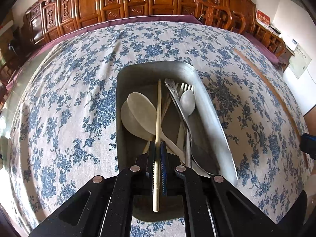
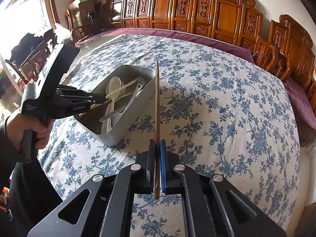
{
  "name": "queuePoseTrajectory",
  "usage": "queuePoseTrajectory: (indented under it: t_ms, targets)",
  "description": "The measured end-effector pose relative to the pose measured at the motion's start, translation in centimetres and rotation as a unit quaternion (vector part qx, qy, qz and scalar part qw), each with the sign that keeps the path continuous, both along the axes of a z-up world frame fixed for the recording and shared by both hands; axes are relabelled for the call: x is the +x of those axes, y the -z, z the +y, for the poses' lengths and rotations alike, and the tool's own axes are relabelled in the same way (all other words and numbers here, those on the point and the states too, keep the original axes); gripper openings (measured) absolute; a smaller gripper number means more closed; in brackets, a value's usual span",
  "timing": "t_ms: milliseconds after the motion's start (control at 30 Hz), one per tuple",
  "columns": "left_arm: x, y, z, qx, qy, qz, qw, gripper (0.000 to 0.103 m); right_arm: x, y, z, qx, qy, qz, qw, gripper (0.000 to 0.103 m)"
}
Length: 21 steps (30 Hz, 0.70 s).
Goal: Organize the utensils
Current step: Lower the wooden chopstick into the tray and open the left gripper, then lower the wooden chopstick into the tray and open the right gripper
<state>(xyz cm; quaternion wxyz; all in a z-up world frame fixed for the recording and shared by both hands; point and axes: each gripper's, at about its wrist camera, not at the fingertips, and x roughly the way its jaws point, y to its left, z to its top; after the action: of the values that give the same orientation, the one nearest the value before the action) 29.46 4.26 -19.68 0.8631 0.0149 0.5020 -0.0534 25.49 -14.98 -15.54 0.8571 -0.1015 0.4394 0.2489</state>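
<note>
My left gripper (image 1: pixel 158 144) is shut on a pale wooden chopstick (image 1: pixel 158 108) that points forward over a metal tray (image 1: pixel 213 106). Two white plastic spoons (image 1: pixel 140 112), a small white spoon (image 1: pixel 187 102), forks (image 1: pixel 184 87) and other metal cutlery lie in the tray. My right gripper (image 2: pixel 157 142) is shut on a brown chopstick (image 2: pixel 157 98), held above the cloth to the right of the tray (image 2: pixel 128 126). The right wrist view shows the left gripper (image 2: pixel 104 98) reaching into the tray from the left with its pale chopstick (image 2: pixel 124 86), and a hand (image 2: pixel 25 130) on its handle.
A blue-flowered tablecloth (image 2: pixel 217 108) covers the large table, with a purple cloth edge (image 2: pixel 197 37) at the far side. Carved wooden chairs (image 2: pixel 223 15) line the far edge and the right side. Boxes and furniture stand at the far left.
</note>
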Motion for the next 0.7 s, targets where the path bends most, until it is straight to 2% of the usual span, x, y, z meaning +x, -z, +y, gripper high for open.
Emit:
queuePoseTrajectory:
  t_ms: [200, 333, 567, 700]
  targets:
    - [-1.0, -1.6, 0.3, -0.003, 0.011, -0.014, 0.9998, 0.006, 0.4, 0.0, 1.8, 0.002, -0.005, -0.001, 1.0, 0.006]
    - [-1.3, -2.9, 1.1, -0.007, 0.01, -0.027, 0.9996, 0.018, 0.6, 0.1, 2.9, 0.004, -0.009, 0.001, 1.0, 0.006]
    - [-1.9, -4.1, 3.2, -0.008, 0.0, -0.04, 0.9992, 0.027, 1.2, 0.1, 5.2, 0.01, -0.013, 0.002, 1.0, 0.006]
    - [-2.4, -4.7, 4.5, -0.006, -0.006, -0.046, 0.9989, 0.028, 1.7, 0.3, 6.6, 0.019, -0.012, 0.006, 1.0, 0.006]
